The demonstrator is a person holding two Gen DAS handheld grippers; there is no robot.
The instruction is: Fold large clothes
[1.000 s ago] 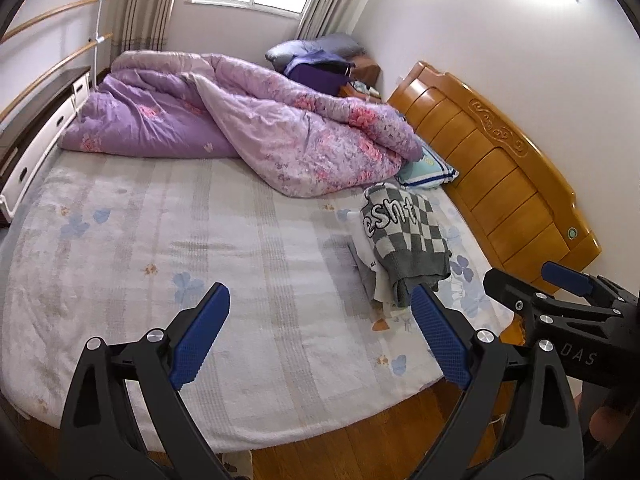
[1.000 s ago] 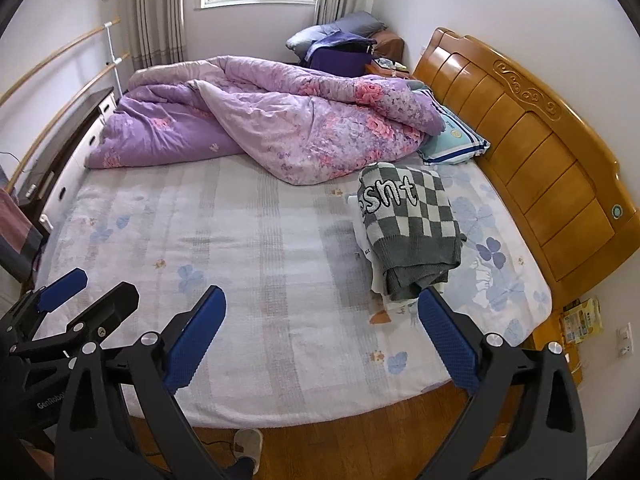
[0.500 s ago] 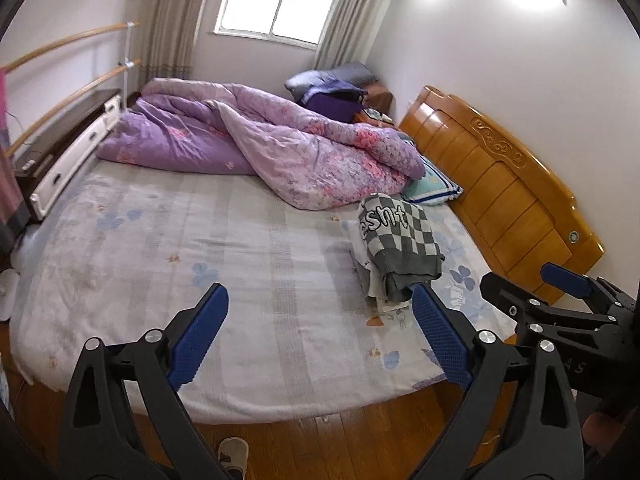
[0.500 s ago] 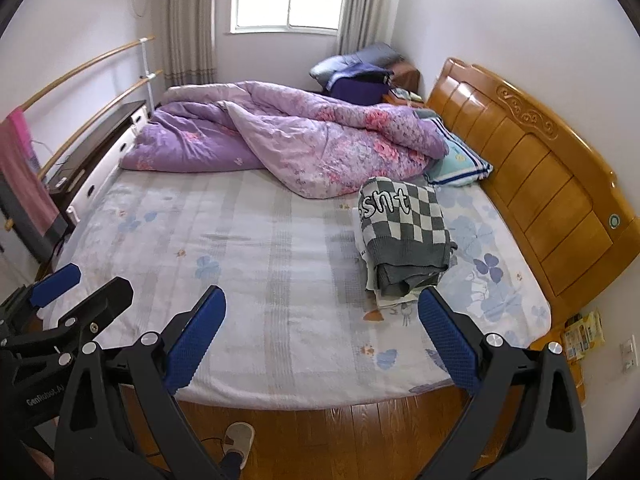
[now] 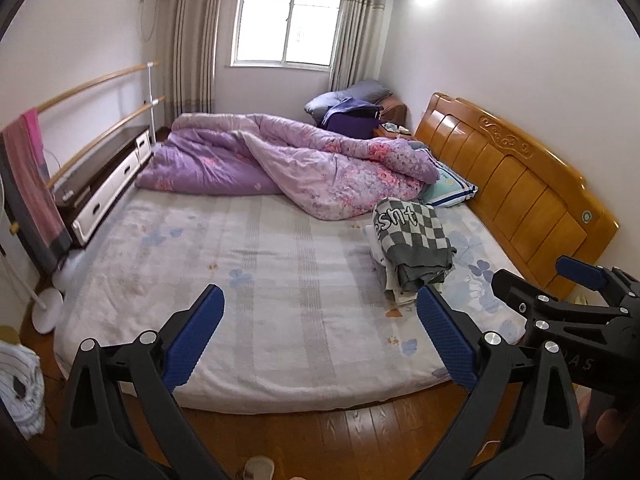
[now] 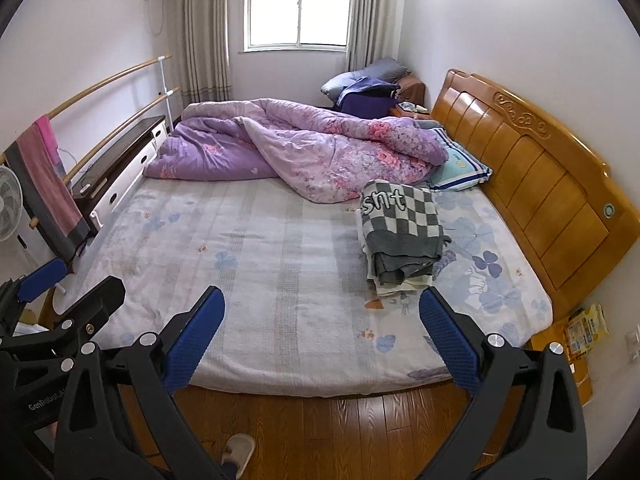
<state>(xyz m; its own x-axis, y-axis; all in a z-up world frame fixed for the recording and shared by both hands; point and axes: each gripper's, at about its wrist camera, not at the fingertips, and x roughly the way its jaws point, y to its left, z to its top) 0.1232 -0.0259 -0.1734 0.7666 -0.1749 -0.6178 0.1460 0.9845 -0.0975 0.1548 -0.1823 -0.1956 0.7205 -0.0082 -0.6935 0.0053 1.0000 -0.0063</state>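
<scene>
A folded grey-and-white checked sweater (image 5: 414, 236) (image 6: 402, 226) lies on top of a small stack of folded clothes on the right side of the bed (image 5: 280, 280) (image 6: 280, 260), near the headboard. My left gripper (image 5: 320, 340) is open and empty, held above the floor short of the bed's near edge. My right gripper (image 6: 320, 336) is also open and empty, beside it to the right. Each gripper shows at the edge of the other's view. Both are well back from the stack.
A rumpled purple floral quilt (image 5: 288, 160) covers the far half of the bed. A wooden headboard (image 6: 532, 168) runs along the right. A pillow (image 6: 460, 166) lies by it. A low cabinet (image 5: 100, 176), wooden rails with a towel and a fan (image 6: 8, 208) stand at left. White cloth (image 5: 18, 388) lies at lower left.
Both grippers have pulled back and away from the bed, open and empty throughout. The bed's near edge and the wooden floor have come into view. The stack has not moved.
</scene>
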